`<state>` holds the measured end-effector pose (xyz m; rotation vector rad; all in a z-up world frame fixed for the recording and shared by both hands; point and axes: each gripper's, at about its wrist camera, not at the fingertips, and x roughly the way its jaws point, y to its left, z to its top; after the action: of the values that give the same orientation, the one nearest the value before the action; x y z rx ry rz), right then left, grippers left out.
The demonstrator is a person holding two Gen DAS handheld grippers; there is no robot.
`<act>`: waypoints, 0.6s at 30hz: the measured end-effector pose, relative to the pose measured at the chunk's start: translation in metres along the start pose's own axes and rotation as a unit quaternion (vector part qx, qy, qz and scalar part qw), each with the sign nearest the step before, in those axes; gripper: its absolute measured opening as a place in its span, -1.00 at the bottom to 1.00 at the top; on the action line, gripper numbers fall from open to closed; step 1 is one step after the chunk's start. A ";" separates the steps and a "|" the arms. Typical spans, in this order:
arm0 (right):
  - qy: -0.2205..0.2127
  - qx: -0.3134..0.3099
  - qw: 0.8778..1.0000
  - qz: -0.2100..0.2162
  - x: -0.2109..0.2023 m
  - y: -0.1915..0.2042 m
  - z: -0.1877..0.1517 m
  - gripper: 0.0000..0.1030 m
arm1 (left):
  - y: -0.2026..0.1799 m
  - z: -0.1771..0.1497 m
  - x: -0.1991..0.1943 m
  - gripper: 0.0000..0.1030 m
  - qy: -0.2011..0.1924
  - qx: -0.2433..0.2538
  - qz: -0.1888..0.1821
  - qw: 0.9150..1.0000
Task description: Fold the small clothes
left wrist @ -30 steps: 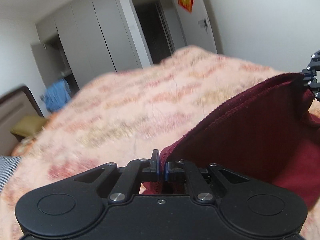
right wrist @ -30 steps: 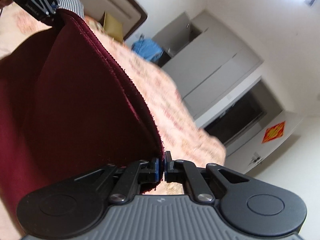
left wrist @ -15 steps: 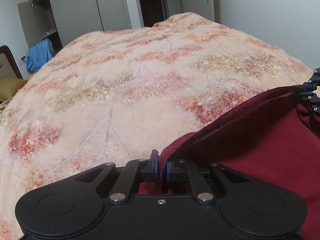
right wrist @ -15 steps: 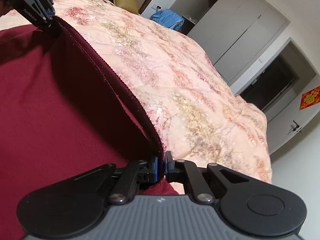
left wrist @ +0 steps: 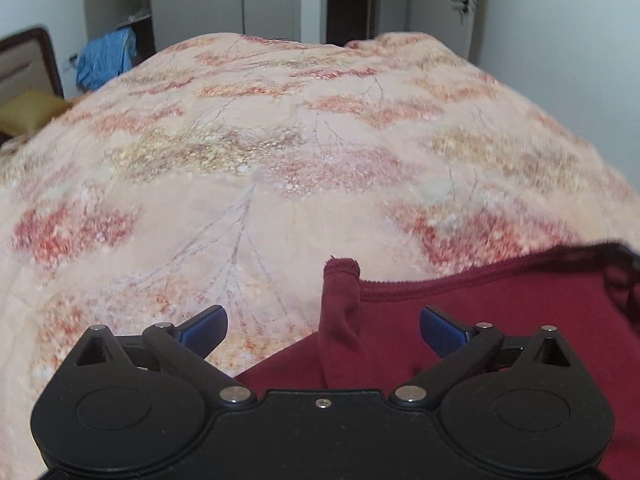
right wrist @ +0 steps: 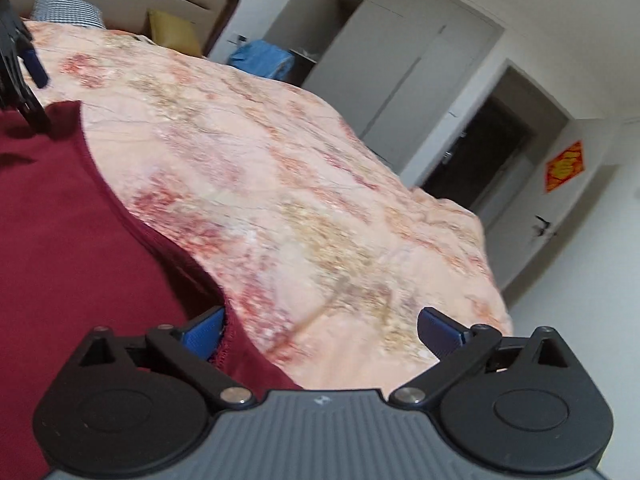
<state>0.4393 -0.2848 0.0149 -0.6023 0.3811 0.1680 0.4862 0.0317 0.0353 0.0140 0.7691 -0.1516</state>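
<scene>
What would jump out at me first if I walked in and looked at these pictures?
The dark red garment lying on the pink floral bedspread, with one corner standing up in a little peak. Then the left gripper and right gripper, black with blue pads, both spread wide open at the cloth's edge. Farther back, a blue cloth hangs by the grey wardrobe.

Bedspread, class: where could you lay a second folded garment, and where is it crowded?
Free: the wide floral bedspread beyond the maroon garment, towards the wardrobe and doorway. Crowded: the near edge, where the garment lies under the open left gripper and open right gripper. The headboard end holds a yellow pillow.
</scene>
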 end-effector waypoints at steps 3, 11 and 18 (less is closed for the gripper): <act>0.030 0.033 0.999 -0.003 0.007 -0.013 -0.005 0.99 | 0.019 0.003 -0.004 0.99 -0.008 -0.060 0.004 0.998; 0.067 0.382 0.887 0.251 0.025 -0.084 -0.047 1.00 | 0.013 -0.014 -0.026 0.99 -0.043 -0.038 -0.008 0.998; 0.049 0.188 0.962 0.190 -0.011 -0.042 -0.045 1.00 | -0.018 -0.048 -0.005 0.99 -0.029 0.039 0.035 0.998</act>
<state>0.4265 -0.3455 0.0071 -0.1571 0.6079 0.4239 0.4464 0.0179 0.0051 0.1095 0.7033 -0.1142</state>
